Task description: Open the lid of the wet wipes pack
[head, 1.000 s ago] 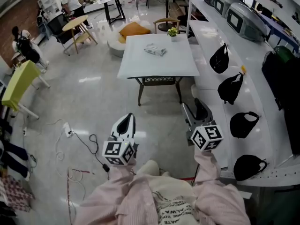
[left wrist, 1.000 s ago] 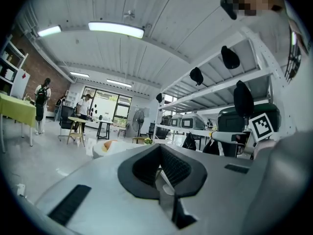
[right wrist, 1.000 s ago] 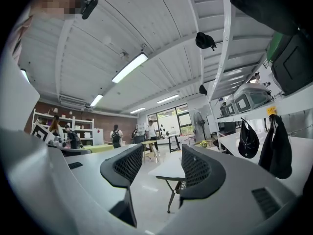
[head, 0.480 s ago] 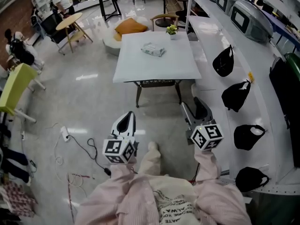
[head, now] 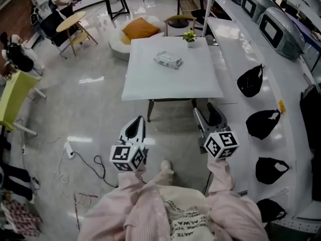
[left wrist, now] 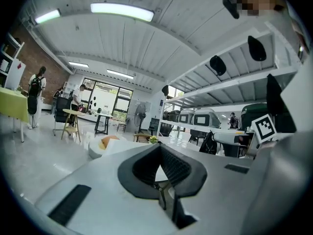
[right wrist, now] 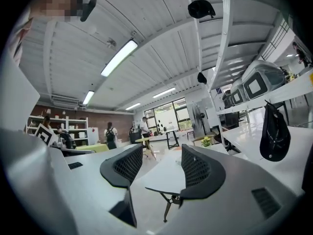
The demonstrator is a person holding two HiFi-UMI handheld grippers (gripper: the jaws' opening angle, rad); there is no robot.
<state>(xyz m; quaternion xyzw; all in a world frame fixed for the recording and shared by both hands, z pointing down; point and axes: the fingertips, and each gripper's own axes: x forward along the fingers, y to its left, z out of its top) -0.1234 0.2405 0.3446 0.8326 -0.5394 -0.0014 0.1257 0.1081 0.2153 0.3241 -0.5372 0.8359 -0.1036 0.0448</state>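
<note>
The person stands on the open floor [head: 90, 109], short of the white worktop [head: 150, 84]. By that stance, the task looks not yet begun: nothing is within reach. A long white shelf [head: 235, 54] runs along the person's right side and carries a row of black bags [head: 250, 81], clear of the job.

Both tongs are held low and level in front of the body, pointing toward the worktop, which reads as a carrying posture for the approach. The left tongs [head: 134, 129] are clenched, pads meeting with nothing between them. The right tongs [head: 208, 120] are released, jaws standing apart and framing only the distant worktop.

The wet wipes pack [head: 168, 60] lies flat on the far half of the worktop, well apart from both tongs and roughly between their lines of aim. Its lid appears closed, though too small to be sure. A small potted plant [head: 189, 35] stands near the back edge beyond it.
</note>
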